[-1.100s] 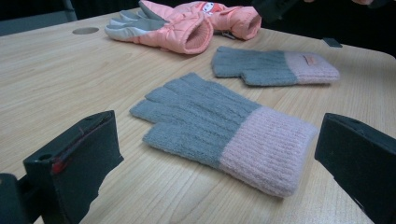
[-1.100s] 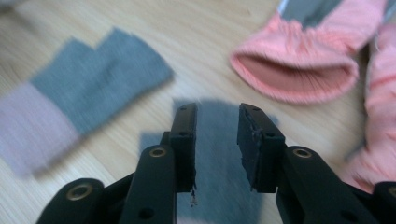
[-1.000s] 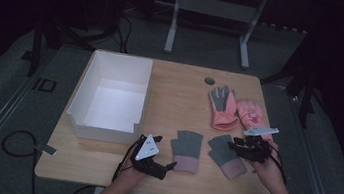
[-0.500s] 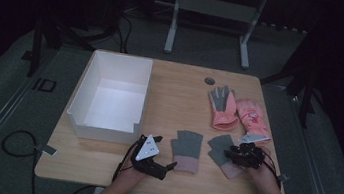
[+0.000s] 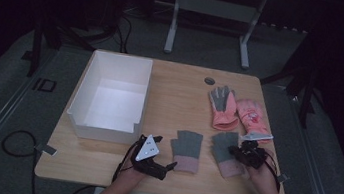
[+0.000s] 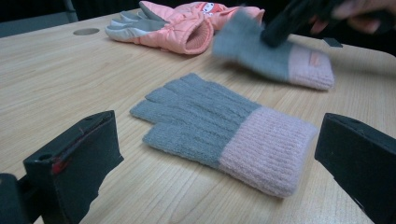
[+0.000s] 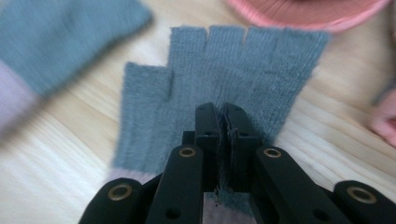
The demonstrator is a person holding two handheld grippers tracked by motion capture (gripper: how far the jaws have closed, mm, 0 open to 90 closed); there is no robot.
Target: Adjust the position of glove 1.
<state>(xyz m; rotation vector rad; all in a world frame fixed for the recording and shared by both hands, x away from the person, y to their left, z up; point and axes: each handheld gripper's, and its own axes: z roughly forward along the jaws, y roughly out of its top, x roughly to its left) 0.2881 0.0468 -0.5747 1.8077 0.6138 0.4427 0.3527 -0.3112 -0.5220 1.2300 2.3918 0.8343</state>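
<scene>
Right tongs pinching grey glove; fingers pointing away, lengthwise

**A dim recording room set up around one wooden table**

This looks like a lab or studio space, not a home. The wooden table stands alone on grey carpet, with darkness all around it. Beyond the table's far edge rise the pale metal legs of a stand, and dark tripod legs stand off its far left corner. Black cables loop on the floor beside its near left corner. On the table sit a plain white bin at the left and gloves at the right, laid out like test props
</scene>
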